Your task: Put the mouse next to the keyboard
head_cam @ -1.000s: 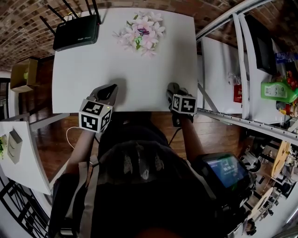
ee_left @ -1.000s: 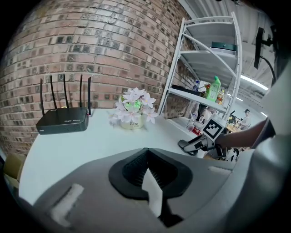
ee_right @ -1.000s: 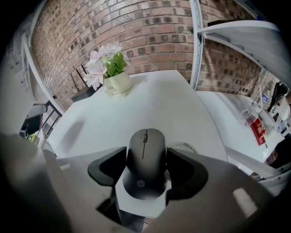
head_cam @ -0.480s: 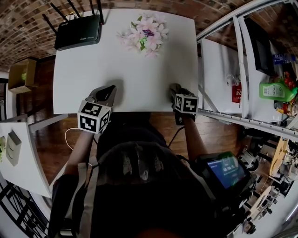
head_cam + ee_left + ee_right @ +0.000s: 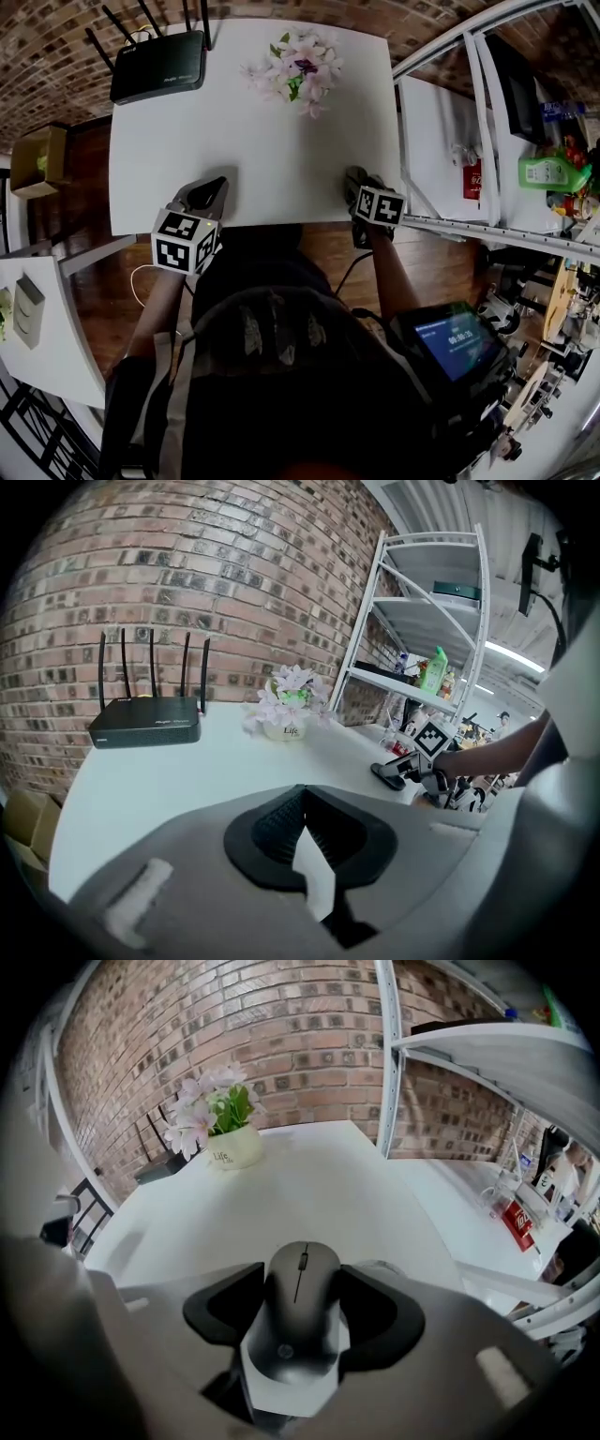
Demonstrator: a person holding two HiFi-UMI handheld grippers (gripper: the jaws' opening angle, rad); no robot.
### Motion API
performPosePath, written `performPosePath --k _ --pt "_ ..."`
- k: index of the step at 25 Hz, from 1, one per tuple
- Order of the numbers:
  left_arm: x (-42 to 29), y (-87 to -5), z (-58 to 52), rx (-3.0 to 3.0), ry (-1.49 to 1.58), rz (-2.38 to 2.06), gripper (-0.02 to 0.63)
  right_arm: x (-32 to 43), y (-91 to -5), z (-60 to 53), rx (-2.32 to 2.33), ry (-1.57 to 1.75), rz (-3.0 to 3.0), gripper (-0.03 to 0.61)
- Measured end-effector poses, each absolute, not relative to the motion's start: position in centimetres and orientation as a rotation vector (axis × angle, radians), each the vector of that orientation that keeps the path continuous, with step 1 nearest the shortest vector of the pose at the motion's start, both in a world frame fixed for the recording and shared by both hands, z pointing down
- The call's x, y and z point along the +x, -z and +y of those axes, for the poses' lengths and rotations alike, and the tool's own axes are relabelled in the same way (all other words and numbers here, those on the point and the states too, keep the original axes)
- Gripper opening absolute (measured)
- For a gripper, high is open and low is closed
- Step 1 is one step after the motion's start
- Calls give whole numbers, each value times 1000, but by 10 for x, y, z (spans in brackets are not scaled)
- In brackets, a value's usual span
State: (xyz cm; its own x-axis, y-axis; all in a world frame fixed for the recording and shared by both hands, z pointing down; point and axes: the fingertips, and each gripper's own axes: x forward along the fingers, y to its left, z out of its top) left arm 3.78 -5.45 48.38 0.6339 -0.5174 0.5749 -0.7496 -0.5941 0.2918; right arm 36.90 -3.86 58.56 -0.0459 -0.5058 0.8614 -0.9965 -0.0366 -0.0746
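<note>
Mouse between right gripper's jaws

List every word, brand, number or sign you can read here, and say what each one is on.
"Life": on the white flower pot; a smaller line beneath it is too small to read.
Router: pale print on its front, too small to read.
Mouse: round logo, too blurred to read.
Screen at the person's waist: digits, too blurred to read.
Green bottle on the shelf: label unreadable.
</note>
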Motion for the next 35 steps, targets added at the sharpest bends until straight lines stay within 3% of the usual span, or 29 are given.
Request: performPosePath --k 11,16,20,22,35 --pt "-3 -483 -49 2371 -652 -956 2 356 -587 -36 1684 -1024 -1620 261" --pt "-6 -480 -50 2356 -647 -1001 2 354 -583 -35 1656 -1005 -1644 296" --pt "4 -472 -50 2351 -637 -1033 2 354 -577 -29 1619 -967 -1665 291" --pt "10 -472 -49 2347 -654 -1036 2 353 -579 -28 1596 -961 -1671 250" --pt "69 -468 -31 2333 -733 -1046 2 345 -585 -31 1555 -981 -1774 242"
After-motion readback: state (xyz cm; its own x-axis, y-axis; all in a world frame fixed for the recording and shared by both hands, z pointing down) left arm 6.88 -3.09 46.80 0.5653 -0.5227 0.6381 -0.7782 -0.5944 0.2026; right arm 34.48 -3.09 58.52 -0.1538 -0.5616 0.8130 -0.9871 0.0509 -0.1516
